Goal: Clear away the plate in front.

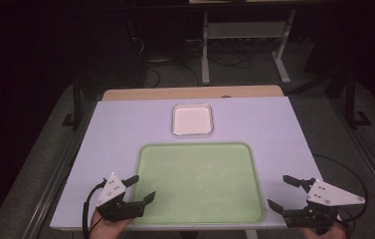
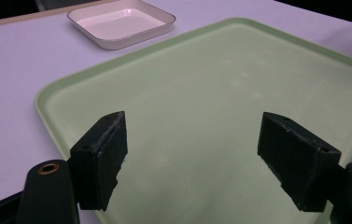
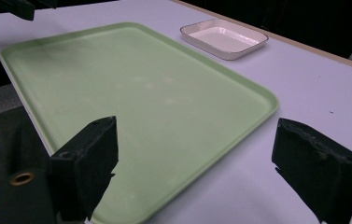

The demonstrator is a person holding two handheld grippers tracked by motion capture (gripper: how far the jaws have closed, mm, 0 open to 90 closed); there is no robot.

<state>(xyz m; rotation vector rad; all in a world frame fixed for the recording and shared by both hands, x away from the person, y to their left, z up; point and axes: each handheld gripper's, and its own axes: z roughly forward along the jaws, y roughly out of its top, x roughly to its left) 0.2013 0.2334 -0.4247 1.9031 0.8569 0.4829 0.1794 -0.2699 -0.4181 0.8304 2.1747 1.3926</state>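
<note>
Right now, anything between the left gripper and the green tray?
Nothing visible. The left gripper hangs open at the green tray's near left corner, its fingers already over the tray's bare surface. The small white dish sits apart on the table, beyond the tray's far edge.

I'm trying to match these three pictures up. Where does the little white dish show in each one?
High view: the white dish sits centre, just beyond the far edge of the green tray.
Left gripper view: the dish is at the top left, past the tray's corner.
Right gripper view: the dish is at the top, right of centre, beyond the tray.
Shared landmark: the green tray.
</note>
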